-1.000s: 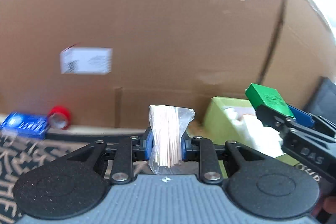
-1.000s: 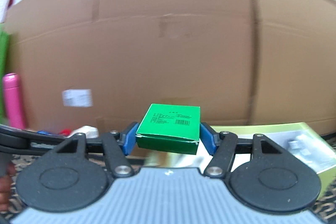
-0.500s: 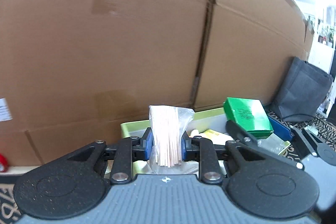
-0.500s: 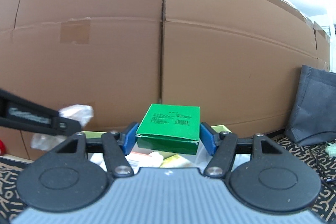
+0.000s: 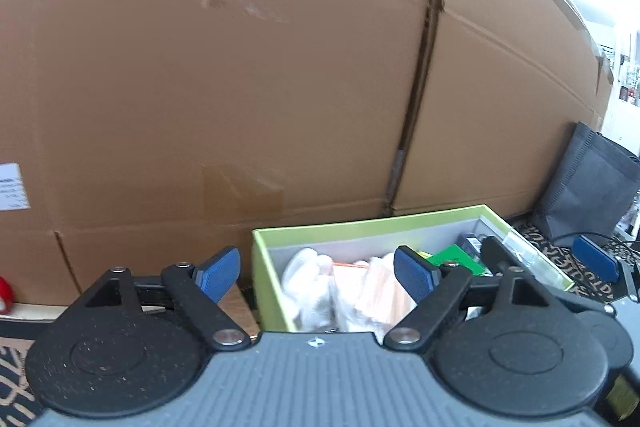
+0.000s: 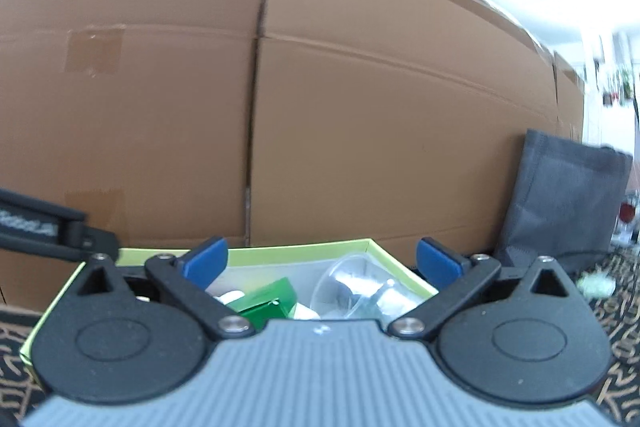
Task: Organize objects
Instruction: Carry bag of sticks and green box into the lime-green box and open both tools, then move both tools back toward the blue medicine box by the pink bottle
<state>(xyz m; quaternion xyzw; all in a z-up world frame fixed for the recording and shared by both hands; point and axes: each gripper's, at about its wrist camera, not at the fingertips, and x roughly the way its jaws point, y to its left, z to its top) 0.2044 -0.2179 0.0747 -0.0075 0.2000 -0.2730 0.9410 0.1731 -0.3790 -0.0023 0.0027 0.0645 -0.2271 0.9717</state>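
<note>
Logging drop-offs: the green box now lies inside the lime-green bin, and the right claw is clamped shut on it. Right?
Not quite. The green box does lie inside the lime-green bin, but the right claw is not clamped on it: its jaws are opening, nothing between them, as the right wrist view shows.

Likely home room in use as storage corner, not lab or shop. Landmark: big brown cardboard carton [image 5: 248, 87], taped seams, white shipping label [image 5: 12, 187] on its lower left face, filling whole background. Dark grey fabric tote bag [image 6: 560, 203] leaning at carton's right end. Patterned black-and-tan rug [image 6: 616, 319] on floor in front of carton. Lime-green open box [image 5: 360, 227] of mixed household odds and ends at carton's foot. Bright, blurred room with cluttered shelves beyond carton's right edge.
</note>
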